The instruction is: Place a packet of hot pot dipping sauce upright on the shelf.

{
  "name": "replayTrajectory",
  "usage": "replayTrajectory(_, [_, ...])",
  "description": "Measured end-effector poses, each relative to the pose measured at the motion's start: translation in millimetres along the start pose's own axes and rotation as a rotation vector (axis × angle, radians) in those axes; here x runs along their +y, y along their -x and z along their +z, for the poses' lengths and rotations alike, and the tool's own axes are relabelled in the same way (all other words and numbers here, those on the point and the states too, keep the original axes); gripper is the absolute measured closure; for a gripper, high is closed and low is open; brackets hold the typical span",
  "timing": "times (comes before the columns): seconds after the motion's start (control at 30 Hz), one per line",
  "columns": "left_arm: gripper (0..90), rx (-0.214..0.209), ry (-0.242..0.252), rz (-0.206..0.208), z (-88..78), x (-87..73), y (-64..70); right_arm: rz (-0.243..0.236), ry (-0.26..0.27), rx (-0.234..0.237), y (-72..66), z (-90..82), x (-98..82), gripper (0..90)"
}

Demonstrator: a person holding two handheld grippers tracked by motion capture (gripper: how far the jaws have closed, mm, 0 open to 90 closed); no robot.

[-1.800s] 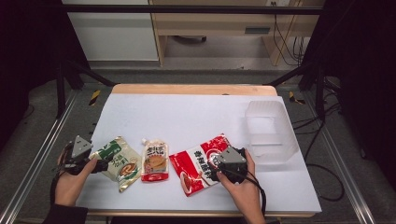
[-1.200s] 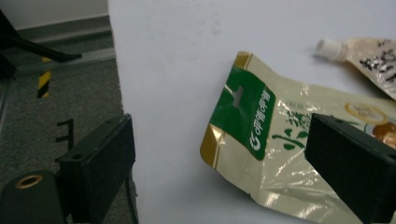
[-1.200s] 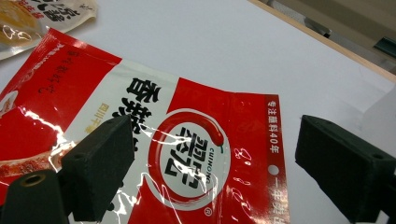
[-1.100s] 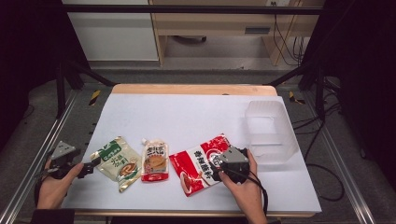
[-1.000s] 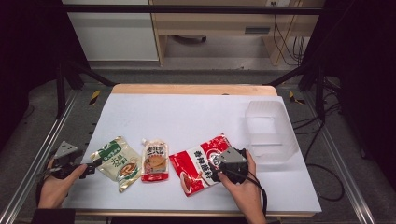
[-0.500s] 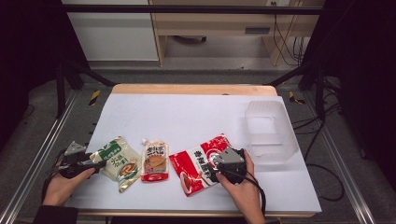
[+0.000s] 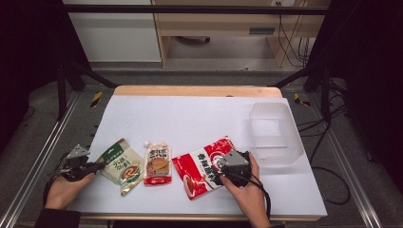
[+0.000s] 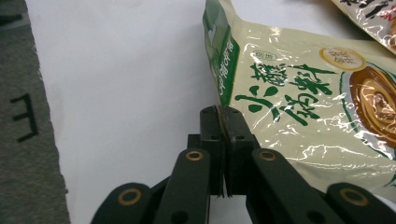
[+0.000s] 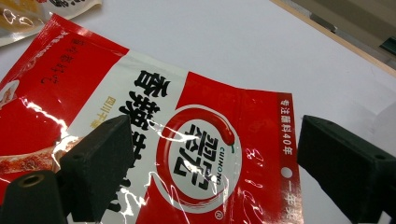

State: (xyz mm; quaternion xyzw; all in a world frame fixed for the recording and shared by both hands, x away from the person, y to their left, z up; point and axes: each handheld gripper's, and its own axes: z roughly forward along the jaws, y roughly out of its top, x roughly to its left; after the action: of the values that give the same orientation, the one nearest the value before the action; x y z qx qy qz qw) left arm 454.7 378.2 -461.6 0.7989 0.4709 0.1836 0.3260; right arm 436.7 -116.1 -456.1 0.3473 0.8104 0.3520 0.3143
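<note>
Glossy green-and-cream pouch [image 8: 299,98], flat, crinkled

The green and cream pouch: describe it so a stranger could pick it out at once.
On the white table, three pouches lie in a row near the front edge. The green and cream pouch is the leftmost, beside the small orange pouch. Its edge is pinched in the left gripper.

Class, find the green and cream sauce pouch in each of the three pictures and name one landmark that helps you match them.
High view: the green and cream pouch lies at the lower left of the white table, leftmost of three pouches, its edge at the left gripper.
Left gripper view: it fills the upper right; the shut jaws have just closed on its edge.
Right gripper view: not in it.
Shared landmark: the orange pouch beside it, at the left gripper view's top right corner.
</note>
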Motion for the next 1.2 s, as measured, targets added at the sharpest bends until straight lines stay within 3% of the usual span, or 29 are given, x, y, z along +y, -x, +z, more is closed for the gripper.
replayTrajectory(0.1, [90.0,0.042,0.021,0.049,-9.1,7.1,6.0,-0.003,0.006,-0.005,0.4,-1.2,0.1,11.2])
replayTrajectory(0.37, [90.0,0.083,0.129,0.118,-34.6,22.7,22.2,0.005,0.015,-0.014,3.4,-3.4,-0.1,11.1])
replayTrajectory(0.47, [90.0,0.083,0.165,0.163,-46.6,32.9,33.5,0.013,0.019,-0.015,3.5,-5.0,0.1,11.1])
replayTrajectory(0.57, [90.0,0.078,0.175,0.222,-55.7,42.3,46.5,0.050,0.025,-0.001,4.2,-7.3,2.2,11.0])
replayTrajectory(0.67, [90.0,0.065,0.175,0.271,-64.0,52.0,53.7,0.047,0.008,0.030,4.4,-11.8,10.3,11.0])
replayTrajectory(0.77, [90.0,0.035,0.175,0.322,-74.4,62.4,60.3,-0.012,0.002,0.044,7.9,-24.6,25.5,11.7])
replayTrajectory(0.87, [90.0,0.032,0.165,0.370,-81.9,70.9,65.3,-0.020,-0.011,0.082,15.3,-38.5,42.0,12.3])
replayTrajectory(1.0, [90.0,0.008,0.182,0.384,-90.8,81.6,64.4,-0.067,-0.019,0.090,19.1,-47.0,54.6,14.0])
replayTrajectory(1.07, [90.0,0.016,0.175,0.402,-92.9,86.5,64.9,-0.096,-0.048,0.129,20.7,-50.3,63.5,17.1])
replayTrajectory(1.1, [90.0,0.009,0.165,0.409,-93.6,88.8,65.2,-0.133,-0.082,0.183,20.4,-50.6,69.9,20.2])
replayTrajectory(1.13, [90.0,0.012,0.161,0.419,-93.7,90.5,65.7,-0.133,-0.082,0.183,20.4,-50.6,69.9,20.2])
replayTrajectory(1.2, [90.0,0.019,0.149,0.431,-93.9,96.4,65.7,-0.173,-0.115,0.226,18.7,-50.7,76.6,20.7])
